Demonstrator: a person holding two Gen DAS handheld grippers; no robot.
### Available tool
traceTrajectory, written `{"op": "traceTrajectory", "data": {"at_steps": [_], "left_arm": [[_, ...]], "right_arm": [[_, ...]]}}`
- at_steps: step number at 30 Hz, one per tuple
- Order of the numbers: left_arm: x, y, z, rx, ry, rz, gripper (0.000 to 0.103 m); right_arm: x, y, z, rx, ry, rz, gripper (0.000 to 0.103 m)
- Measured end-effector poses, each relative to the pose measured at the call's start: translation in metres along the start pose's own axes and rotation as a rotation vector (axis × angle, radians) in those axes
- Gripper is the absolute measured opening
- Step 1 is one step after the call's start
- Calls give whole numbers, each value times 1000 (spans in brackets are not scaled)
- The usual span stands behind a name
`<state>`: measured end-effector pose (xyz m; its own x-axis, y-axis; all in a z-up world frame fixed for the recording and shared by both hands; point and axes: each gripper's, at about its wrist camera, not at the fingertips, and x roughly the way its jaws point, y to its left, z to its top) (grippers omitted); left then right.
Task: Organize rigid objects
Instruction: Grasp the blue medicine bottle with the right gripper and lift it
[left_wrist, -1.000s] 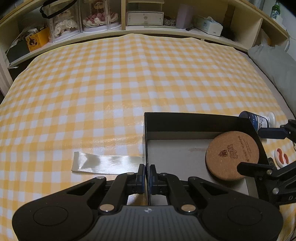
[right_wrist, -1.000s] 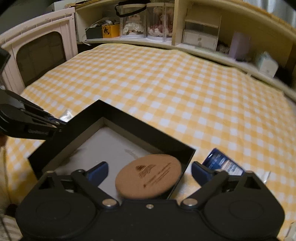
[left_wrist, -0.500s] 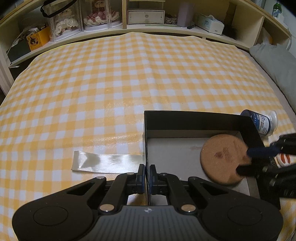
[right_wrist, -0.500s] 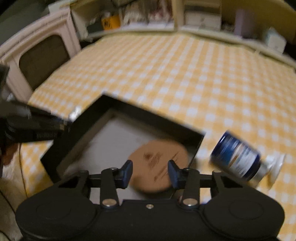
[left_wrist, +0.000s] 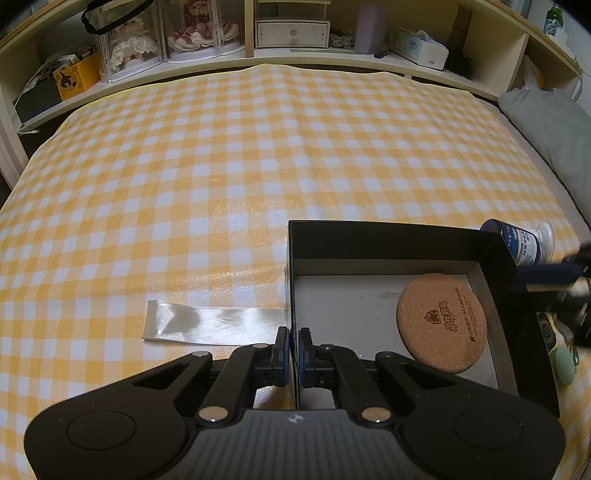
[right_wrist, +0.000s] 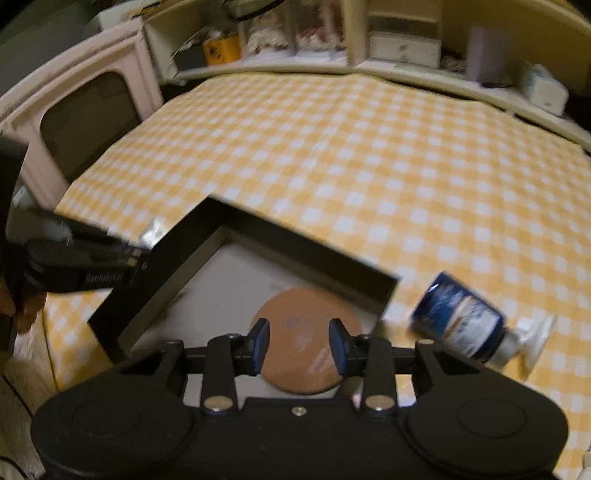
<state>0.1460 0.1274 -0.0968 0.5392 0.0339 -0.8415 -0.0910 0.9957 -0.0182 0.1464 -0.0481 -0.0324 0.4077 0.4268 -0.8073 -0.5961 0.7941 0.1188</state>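
A black box (left_wrist: 399, 236) with a grey floor sits on the yellow checked cloth. A round cork coaster (left_wrist: 441, 328) lies flat in its right part; it also shows in the right wrist view (right_wrist: 306, 343). My left gripper (left_wrist: 294, 354) is shut on the box's left wall. My right gripper (right_wrist: 298, 347) is partly open and empty, above the coaster; in the left wrist view it is a blur at the box's right side (left_wrist: 554, 273). A blue bottle (right_wrist: 461, 321) with a white cap lies on its side just right of the box (left_wrist: 521, 243).
A shiny ribbon strip (left_wrist: 214, 325) lies on the cloth left of the box. A pale green object (left_wrist: 563, 365) and a small gadget lie right of the box. Shelves with doll cases (left_wrist: 129, 48) run along the far edge. A grey pillow (left_wrist: 546, 125) is at right.
My right gripper let the coaster drop flat into the box, narrowed its jaws and pulled back toward the right. The left gripper stayed clamped on the box wall.
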Motion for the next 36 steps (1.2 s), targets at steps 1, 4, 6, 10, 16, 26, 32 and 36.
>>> {"op": "traceTrajectory", "data": {"at_steps": [1, 4, 6, 10, 16, 26, 32, 36], "left_arm": [[-1, 1, -1, 1, 0, 0, 4], [-1, 1, 0, 0, -1, -1, 4], [-1, 2, -1, 1, -1, -1, 4], [-1, 2, -1, 1, -1, -1, 4], [-1, 2, -1, 1, -1, -2, 4], [-1, 2, -2, 1, -1, -3, 4], [-1, 2, -2, 2, -2, -3, 5], [-1, 2, -2, 0, -1, -3, 5]], "right_arm": [[-4, -4, 1, 11, -11, -12, 36], [-16, -21, 7, 59, -51, -41, 36], [-24, -34, 8, 95, -74, -67, 36], [-33, -63, 10, 158, -112, -119, 36], [-39, -109, 0, 319, -130, -169, 32], [-9, -154, -32, 828, -12, -79, 28], [9, -165, -54, 1139, -58, 16, 46], [13, -167, -63, 1280, -98, 37, 50]]}}
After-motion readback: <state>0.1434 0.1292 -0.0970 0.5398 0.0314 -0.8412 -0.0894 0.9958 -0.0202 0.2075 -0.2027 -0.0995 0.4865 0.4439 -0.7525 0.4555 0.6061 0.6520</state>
